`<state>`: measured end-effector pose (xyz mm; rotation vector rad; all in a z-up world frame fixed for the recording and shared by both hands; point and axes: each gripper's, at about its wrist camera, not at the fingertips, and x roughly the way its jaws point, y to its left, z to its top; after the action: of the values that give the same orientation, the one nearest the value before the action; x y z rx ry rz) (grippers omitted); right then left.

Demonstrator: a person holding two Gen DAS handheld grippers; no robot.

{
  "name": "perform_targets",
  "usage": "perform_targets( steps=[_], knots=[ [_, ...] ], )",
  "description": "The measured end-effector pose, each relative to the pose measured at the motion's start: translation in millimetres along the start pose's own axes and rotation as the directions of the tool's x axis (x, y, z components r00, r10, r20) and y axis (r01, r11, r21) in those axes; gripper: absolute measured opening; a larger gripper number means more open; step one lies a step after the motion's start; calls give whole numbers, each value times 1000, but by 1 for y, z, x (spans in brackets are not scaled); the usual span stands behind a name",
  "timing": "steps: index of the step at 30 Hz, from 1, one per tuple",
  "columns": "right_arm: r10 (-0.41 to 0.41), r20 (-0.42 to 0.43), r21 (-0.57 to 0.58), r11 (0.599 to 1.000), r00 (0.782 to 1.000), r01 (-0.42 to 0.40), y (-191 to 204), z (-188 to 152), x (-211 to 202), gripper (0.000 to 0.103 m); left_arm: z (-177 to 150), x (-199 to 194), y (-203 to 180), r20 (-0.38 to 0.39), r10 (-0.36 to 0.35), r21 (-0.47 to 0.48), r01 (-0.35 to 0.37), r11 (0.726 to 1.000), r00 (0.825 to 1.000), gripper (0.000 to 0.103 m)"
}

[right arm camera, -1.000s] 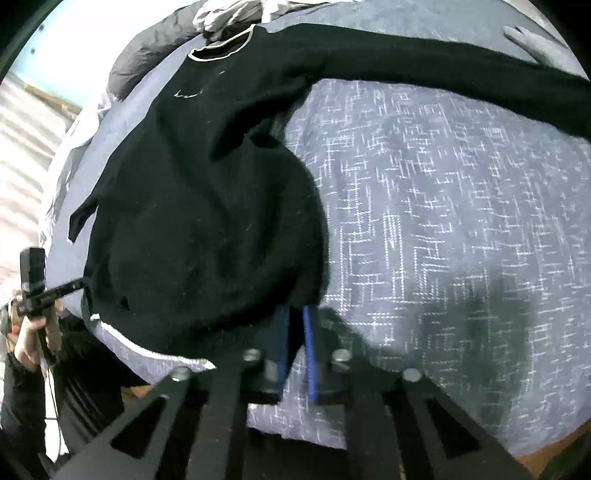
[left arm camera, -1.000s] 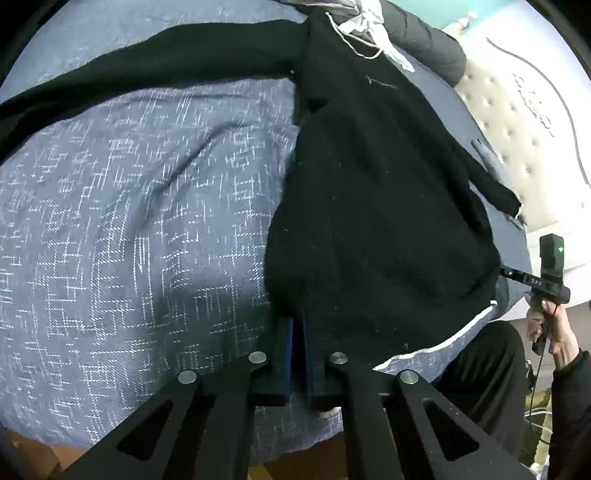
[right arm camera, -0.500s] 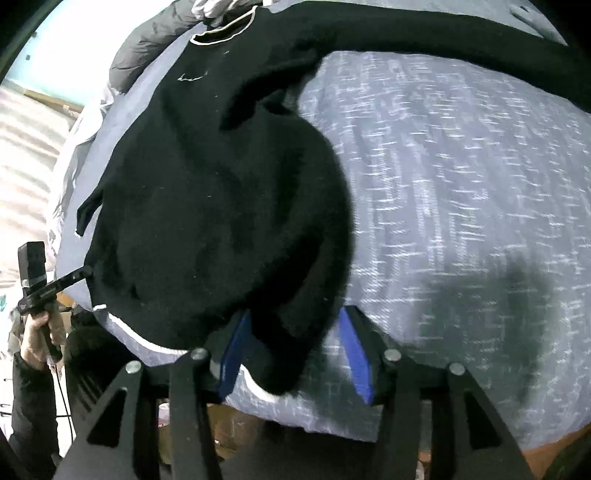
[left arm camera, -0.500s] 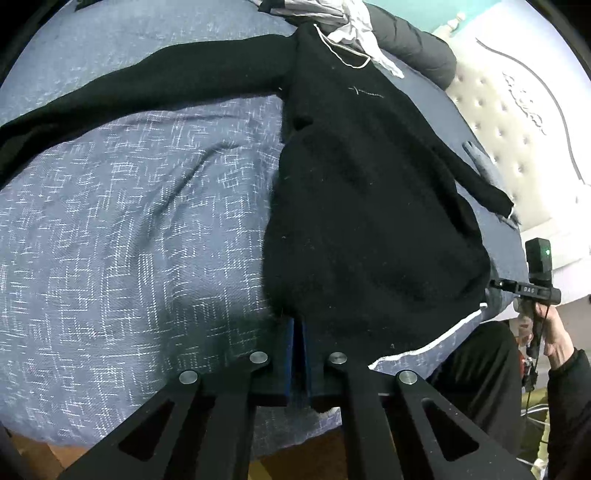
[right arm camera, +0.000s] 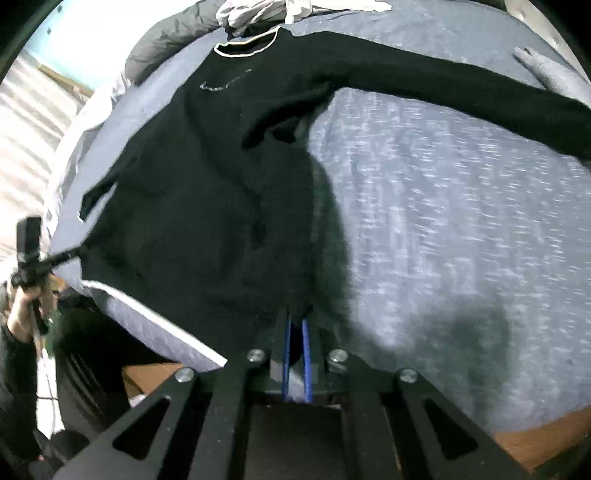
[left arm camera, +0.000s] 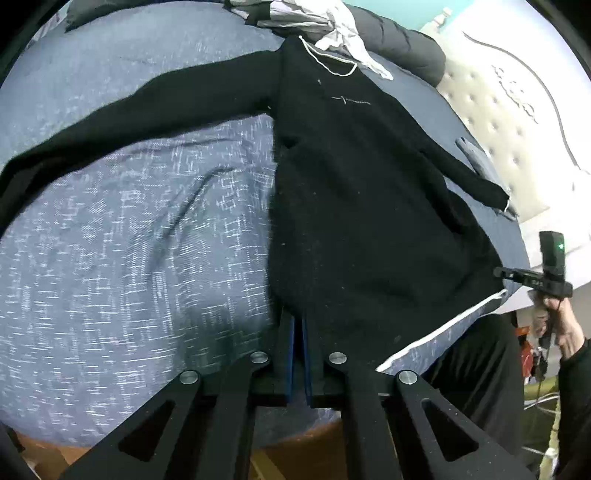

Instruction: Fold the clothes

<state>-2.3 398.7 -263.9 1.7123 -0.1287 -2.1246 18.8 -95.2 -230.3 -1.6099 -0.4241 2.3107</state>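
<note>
A black long-sleeved sweater [left arm camera: 369, 206] [right arm camera: 207, 206] with a white-edged collar lies face up on the bed, one sleeve stretched out to each side. My left gripper [left arm camera: 297, 325] is shut on the near hem at the left corner. My right gripper [right arm camera: 295, 325] is shut on the hem at the opposite corner, with dark cloth between its blue pads. Each wrist view also shows the other gripper at the far hem corner, held in a hand: the right gripper [left arm camera: 498, 272] and the left gripper [right arm camera: 77, 254].
The bed has a blue-grey patterned cover [left arm camera: 129, 240] [right arm camera: 443, 221]. A pile of grey and white clothes [left arm camera: 332, 22] and a dark jacket [left arm camera: 399, 40] lie beyond the collar. A tufted headboard [left arm camera: 498, 122] stands at the side. A grey item [right arm camera: 546, 70] lies by one sleeve.
Half a second ago the right gripper stood open around the hem; now it is shut on it again. The left gripper has stayed shut on the hem.
</note>
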Motion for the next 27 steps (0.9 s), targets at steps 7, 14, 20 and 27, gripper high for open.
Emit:
perform_targets(
  steps=[7,14,20,27],
  knots=[
    [-14,-35,14,1000,999,15,-3,-4,7,5,-6,15,5,-60,6,-15,-7,1000,998,4],
    [-35,42,14,999,998,35,-5,10,-28,11,4,-4,6,-33,20,-36,-21,999,999,5],
    [-36,136,15,999,990,35,-8,33,-60,35,42,-36,-1,40,55,-21,-54,998,998,12],
    [-59,242,-4,998,969,61,-4,94,-64,41,115,-37,-6,108,58,19,-60,998,992,16]
  ],
)
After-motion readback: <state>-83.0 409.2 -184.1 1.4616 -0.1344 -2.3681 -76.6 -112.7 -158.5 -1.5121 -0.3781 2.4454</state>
